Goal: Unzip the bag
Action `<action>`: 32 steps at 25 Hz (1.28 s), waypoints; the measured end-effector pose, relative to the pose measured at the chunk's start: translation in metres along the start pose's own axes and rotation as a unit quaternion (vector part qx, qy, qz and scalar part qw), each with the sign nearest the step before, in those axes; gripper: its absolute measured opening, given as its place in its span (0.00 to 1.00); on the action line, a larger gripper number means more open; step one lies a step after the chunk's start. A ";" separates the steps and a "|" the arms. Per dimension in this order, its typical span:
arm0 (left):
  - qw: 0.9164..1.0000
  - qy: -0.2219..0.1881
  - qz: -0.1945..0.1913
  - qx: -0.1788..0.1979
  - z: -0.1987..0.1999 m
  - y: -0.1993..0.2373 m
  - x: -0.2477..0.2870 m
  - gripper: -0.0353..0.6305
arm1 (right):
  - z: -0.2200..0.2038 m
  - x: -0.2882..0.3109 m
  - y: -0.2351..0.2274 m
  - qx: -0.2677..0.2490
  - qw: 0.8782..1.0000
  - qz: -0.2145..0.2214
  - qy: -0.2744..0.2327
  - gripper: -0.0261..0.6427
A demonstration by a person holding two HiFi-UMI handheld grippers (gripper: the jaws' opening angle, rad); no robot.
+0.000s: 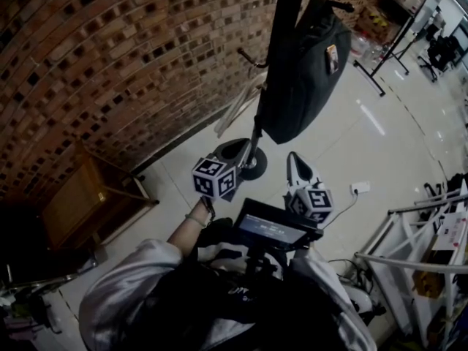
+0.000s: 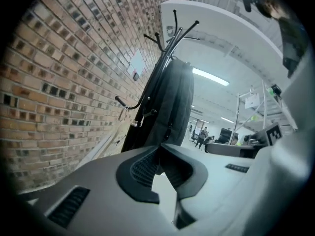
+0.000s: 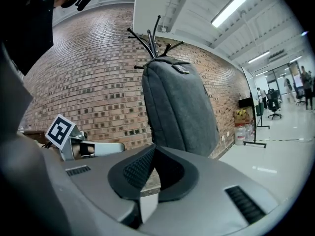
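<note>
A dark grey bag (image 1: pixel 303 72) hangs from a black coat stand (image 1: pixel 281 20) by the brick wall. It also fills the middle of the left gripper view (image 2: pixel 170 107) and the right gripper view (image 3: pixel 179 107). My left gripper (image 1: pixel 235 152) is held below the bag, short of it, with its jaws shut on nothing (image 2: pixel 158 146). My right gripper (image 1: pixel 297 168) floats beside it, also apart from the bag, and its jaws meet at the tips with nothing between them (image 3: pixel 154 146). No zipper pull shows clearly.
The stand's round base (image 1: pixel 254 168) rests on the pale tiled floor. A wooden cabinet (image 1: pixel 73 203) stands at the left against the brick wall (image 1: pixel 110 64). A metal rack (image 1: pixel 409 247) is at the right, and a white power strip (image 1: pixel 360 188) lies on the floor.
</note>
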State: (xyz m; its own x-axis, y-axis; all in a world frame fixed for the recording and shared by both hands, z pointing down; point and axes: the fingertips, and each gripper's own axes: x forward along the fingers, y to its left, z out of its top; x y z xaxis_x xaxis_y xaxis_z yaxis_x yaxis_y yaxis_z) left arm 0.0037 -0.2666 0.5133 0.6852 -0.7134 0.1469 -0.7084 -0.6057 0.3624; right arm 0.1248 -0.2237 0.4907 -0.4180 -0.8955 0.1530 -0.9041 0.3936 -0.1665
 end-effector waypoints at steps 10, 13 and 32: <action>0.999 -0.004 0.032 0.004 0.003 0.016 -0.021 0.07 | 0.001 0.006 0.008 -0.017 1.000 0.006 -0.004 0.02; 0.999 -0.004 0.033 0.010 0.006 0.013 -0.022 0.07 | 0.001 0.006 0.007 -0.014 1.000 0.001 -0.003 0.02; 0.999 -0.006 0.040 0.007 0.009 0.010 -0.027 0.07 | 0.000 0.008 0.012 -0.012 1.000 0.006 -0.008 0.02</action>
State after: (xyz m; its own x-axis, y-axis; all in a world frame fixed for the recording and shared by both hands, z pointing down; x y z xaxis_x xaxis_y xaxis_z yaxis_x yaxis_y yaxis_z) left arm -0.0240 -0.2566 0.5046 0.6251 -0.7631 0.1644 -0.7626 -0.5521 0.3370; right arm 0.1109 -0.2260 0.4897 -0.4280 -0.8936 0.1351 -0.9007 0.4095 -0.1451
